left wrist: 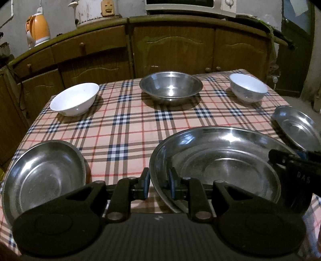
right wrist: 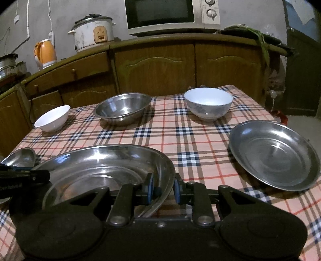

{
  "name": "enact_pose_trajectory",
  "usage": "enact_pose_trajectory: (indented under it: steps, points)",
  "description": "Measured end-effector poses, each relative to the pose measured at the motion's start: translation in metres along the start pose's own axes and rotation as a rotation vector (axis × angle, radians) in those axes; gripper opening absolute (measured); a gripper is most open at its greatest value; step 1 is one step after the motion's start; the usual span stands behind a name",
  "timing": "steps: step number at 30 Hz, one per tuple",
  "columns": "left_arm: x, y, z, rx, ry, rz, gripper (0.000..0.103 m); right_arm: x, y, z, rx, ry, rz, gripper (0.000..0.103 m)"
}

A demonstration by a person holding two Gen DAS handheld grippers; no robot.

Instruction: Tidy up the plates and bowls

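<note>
A large steel plate [left wrist: 220, 160] [right wrist: 100, 170] hangs low over the checked tablecloth [left wrist: 124, 128], held by both grippers on opposite rims. My left gripper [left wrist: 159, 184] is shut on its left rim, and my right gripper [right wrist: 163, 188] is shut on its right rim. A smaller steel plate [left wrist: 42, 176] [right wrist: 20, 158] lies at the near left. Another steel plate [left wrist: 297, 128] [right wrist: 274, 154] lies at the right. Across the far side stand a plain white bowl [left wrist: 75, 99] [right wrist: 52, 118], a steel bowl [left wrist: 170, 86] [right wrist: 122, 108] and a patterned white bowl [left wrist: 247, 87] [right wrist: 208, 104].
Brown wooden cabinets [right wrist: 156, 68] run behind the table. On their counter stand an orange kettle [right wrist: 45, 52], a white rice cooker [right wrist: 93, 34] and a microwave [right wrist: 172, 16]. The table's right edge drops off beside the right plate, near a dark door [right wrist: 301, 76].
</note>
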State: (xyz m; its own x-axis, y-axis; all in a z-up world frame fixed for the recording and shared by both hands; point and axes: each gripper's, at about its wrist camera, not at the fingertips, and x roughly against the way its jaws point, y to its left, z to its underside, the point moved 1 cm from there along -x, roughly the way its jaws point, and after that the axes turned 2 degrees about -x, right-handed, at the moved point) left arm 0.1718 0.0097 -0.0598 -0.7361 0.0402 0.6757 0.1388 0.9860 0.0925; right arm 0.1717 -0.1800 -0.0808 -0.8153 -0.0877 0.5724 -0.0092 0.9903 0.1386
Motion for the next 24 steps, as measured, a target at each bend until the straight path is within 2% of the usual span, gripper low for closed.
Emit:
enact_pose_trajectory:
  steps: [10,24]
  points:
    - [-0.022,0.007,0.000,0.011,0.015,-0.007,0.021,-0.029,0.005,0.000,0.023,0.030,-0.005,0.028]
    - [-0.035,0.007,0.013,0.029,0.066,0.014,0.022,-0.037,0.003,0.005,0.033,0.078,0.026,0.028]
